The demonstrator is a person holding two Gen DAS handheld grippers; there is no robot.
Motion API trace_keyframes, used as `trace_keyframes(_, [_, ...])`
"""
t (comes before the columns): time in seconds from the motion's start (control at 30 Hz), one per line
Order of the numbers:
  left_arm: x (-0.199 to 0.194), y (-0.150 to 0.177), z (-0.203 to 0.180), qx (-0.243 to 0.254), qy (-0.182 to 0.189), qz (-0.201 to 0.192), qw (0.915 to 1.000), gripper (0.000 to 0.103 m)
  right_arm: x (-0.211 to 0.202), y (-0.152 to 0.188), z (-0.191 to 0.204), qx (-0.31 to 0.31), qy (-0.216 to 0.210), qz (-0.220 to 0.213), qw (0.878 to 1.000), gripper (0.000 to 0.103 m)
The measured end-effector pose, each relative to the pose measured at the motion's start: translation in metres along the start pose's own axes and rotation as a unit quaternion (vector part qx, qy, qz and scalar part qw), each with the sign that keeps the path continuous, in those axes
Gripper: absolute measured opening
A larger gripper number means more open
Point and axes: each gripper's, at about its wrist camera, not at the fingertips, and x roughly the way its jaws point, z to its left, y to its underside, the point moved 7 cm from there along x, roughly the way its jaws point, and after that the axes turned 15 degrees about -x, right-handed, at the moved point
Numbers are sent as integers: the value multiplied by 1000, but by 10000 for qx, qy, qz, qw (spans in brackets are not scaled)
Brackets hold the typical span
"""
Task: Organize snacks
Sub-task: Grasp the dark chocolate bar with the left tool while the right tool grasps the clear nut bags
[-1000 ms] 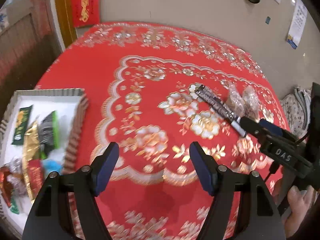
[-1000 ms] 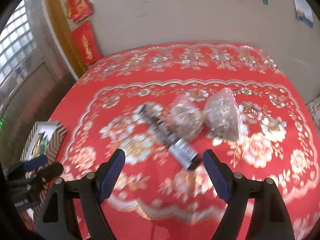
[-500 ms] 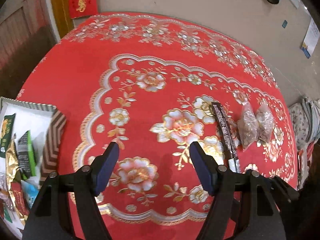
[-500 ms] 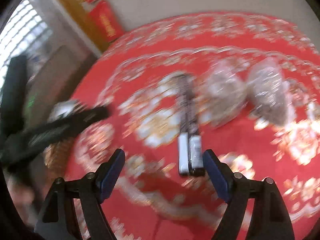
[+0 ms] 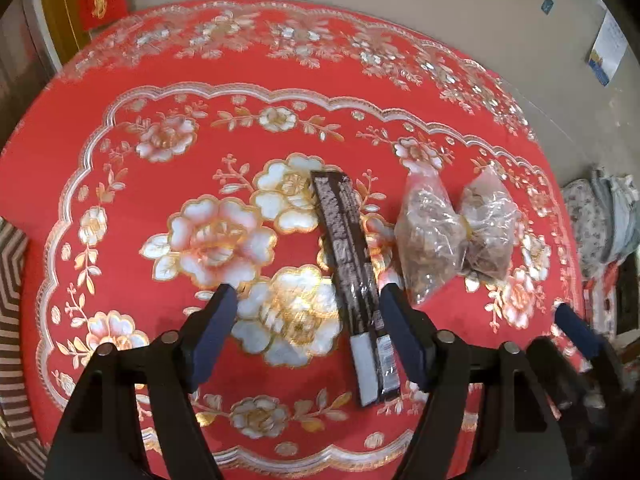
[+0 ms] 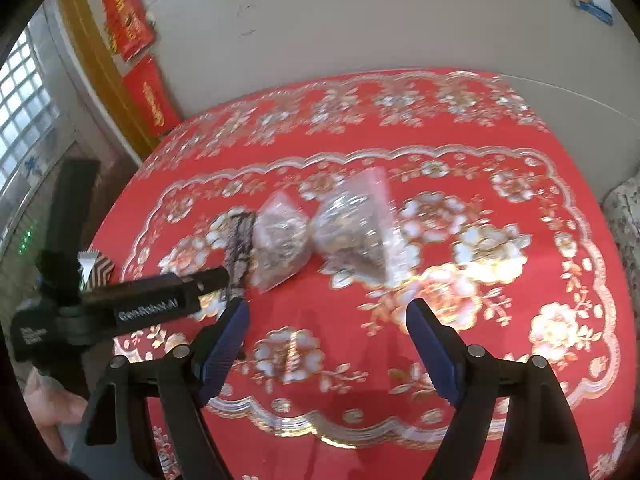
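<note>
Left wrist view: a red tablecloth with gold and silver flowers covers the round table; a striped tray edge shows at far left; a long dark snack packet lies flat, its white end between the fingers of the left gripper, spread wide, holding nothing, right pad beside the packet; two crinkled clear bags of brown snacks lie just right of it; the right gripper, also wide and empty, hovers near the bags.
</note>
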Motion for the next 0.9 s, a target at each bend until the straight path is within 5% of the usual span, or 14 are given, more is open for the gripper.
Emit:
trace_keyframes(0.27, [9,7,-22,670,-438,-258,9965,73,-1,-10,-24,185,53,-123,9997,82])
trace_keyframes(0.43, [3,-2,-13,884,-375,-259,9950,19,14,-21,-26,353,151,-77,9992,85])
trace_keyframes(0.8, [-4,-1,18,924,-258,-247,9951,17,85,-48,-4,80,604,492,9969,92])
trace_keyframes(0.9, [-5,-2,23,847,-161,-199,9961,17,101,-48,7,-116,454,576,9972,96])
